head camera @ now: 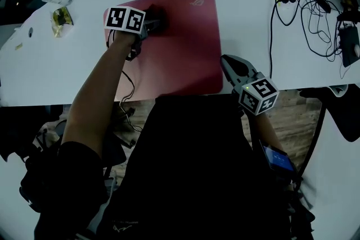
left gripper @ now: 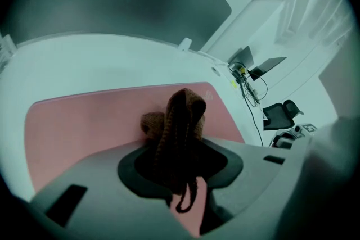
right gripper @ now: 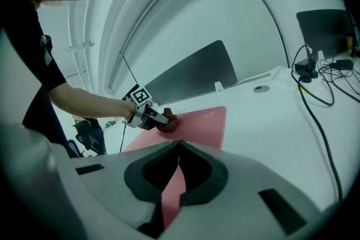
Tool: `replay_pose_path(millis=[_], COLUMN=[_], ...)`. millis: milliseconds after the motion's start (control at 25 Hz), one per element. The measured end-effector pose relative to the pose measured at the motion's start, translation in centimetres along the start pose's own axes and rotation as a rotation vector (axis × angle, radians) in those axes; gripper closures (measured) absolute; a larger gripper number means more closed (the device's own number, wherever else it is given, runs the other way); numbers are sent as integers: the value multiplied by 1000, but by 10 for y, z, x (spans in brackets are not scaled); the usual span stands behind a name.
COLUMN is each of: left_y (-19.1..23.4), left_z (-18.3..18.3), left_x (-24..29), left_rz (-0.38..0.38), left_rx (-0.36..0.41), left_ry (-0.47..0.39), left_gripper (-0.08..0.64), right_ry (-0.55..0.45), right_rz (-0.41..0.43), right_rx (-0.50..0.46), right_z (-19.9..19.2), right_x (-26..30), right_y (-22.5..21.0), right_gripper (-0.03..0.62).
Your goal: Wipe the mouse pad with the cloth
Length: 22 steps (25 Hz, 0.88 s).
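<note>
Left claw (left gripper: 181, 149) clamped on brown knitted cloth (left gripper: 183, 112); bunched wad, loose strand hanging between jaws. Cloth pressed on pink mouse pad (head camera: 180, 53), near pad's far-left corner. Right claw (right gripper: 179, 143) closed, empty, over pad's near-right corner. Pad flat, reaching near edge of white surface (head camera: 247, 25). Likely handling: cloth soft, light, floppy; grip bunched middle. Pad thin, may slide; pin near corner.
</note>
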<state>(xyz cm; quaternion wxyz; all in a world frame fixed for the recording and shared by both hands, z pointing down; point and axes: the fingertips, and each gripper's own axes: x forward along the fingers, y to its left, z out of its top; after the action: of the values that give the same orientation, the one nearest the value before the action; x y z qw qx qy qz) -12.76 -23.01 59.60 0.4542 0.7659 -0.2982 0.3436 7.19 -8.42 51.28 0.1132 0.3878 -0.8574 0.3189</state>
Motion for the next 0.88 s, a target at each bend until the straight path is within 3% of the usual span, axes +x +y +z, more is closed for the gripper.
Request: replay_pose_path(millis=[440,880], left_y=[109,168], left_z=[-44,-73], left_x=[-85,-137], left_rz=[128,329], left_rx=[-136,-114], left_ry=[-64,-50], left_gripper=[423,425], right_ry=[6,13], right_rz=[10,-2], right_rx=[-22,-28], right_z=[7,6], right_x=[8,7], right_y=[7,2], right_gripper=[566,566])
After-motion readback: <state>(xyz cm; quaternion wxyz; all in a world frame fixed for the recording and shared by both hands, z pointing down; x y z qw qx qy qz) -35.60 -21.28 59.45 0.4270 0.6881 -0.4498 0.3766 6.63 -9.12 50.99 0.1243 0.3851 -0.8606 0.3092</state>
